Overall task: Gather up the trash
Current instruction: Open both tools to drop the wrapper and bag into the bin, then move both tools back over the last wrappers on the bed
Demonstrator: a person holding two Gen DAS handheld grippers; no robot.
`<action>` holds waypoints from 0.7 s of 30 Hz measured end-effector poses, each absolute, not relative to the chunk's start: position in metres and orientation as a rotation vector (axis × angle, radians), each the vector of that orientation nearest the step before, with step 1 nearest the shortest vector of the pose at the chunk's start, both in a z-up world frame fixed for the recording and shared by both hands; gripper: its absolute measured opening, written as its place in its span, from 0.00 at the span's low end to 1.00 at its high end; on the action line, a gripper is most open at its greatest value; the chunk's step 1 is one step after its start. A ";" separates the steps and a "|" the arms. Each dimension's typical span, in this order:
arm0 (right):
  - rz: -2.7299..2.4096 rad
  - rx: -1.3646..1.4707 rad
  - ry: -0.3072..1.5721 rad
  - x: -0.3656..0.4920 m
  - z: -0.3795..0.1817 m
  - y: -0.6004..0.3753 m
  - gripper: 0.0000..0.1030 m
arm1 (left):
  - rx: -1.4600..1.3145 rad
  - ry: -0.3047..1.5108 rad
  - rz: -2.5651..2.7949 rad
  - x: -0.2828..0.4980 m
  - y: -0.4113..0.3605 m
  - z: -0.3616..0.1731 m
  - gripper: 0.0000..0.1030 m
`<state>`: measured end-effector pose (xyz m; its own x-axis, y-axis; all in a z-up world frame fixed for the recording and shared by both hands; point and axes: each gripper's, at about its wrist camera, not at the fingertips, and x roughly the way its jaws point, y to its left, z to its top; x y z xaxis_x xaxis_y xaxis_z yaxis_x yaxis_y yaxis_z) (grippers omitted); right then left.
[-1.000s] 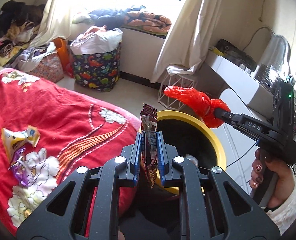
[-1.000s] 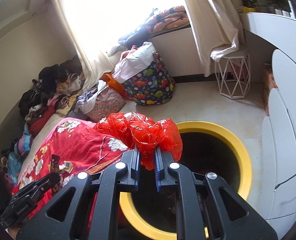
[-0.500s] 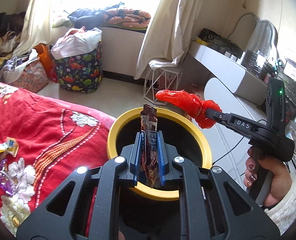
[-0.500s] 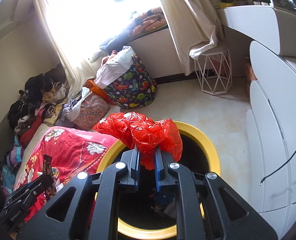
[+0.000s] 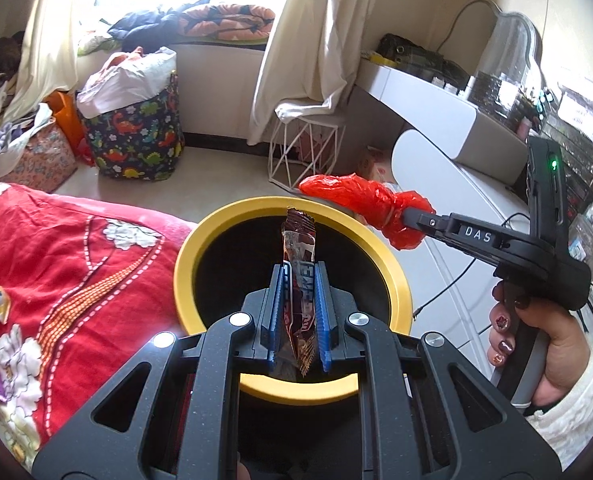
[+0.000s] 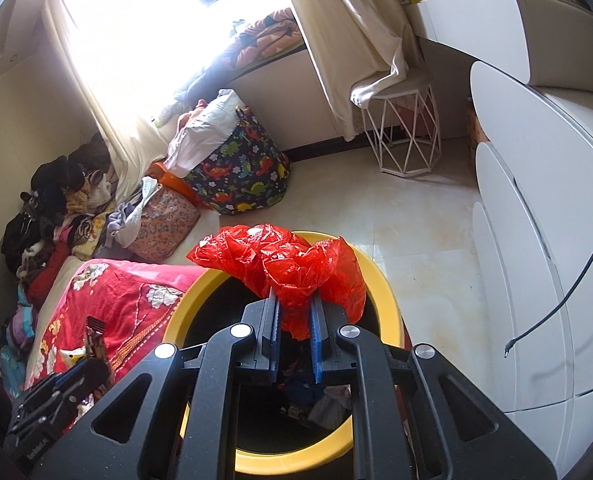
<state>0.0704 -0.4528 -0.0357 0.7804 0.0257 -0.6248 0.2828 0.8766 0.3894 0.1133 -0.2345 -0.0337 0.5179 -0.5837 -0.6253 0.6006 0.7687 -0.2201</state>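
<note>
While both views show the bin point(image 5: 200, 248), only the right shows litter point(image 6: 328, 402) inside.

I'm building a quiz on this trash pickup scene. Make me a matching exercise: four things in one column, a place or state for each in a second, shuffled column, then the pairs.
Things:
1. brown snack wrapper
2. red plastic bag
3. yellow-rimmed bin
4. dinosaur-print basket

Places or states:
A. on the floor by the window, stuffed full
B. clamped in the right tool
C. open, some trash inside
D. clamped upright in the left tool

Pairs: 1-D, 2-B, 3-C, 4-A
</note>
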 end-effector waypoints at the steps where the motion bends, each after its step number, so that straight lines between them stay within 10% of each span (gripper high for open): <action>1: -0.147 0.492 0.669 0.070 -0.037 -0.454 0.13 | 0.028 0.745 -0.713 0.113 -0.237 -0.036 0.10; 9: -0.163 0.515 0.682 0.072 -0.043 -0.457 0.30 | 0.059 0.778 -0.739 0.123 -0.259 -0.048 0.13; 12: -0.169 0.528 0.681 0.071 -0.045 -0.459 0.48 | 0.064 0.789 -0.728 0.131 -0.264 -0.052 0.69; 21: -0.167 0.494 0.673 0.070 -0.040 -0.449 0.58 | 0.053 0.742 -0.663 0.130 -0.246 -0.043 0.89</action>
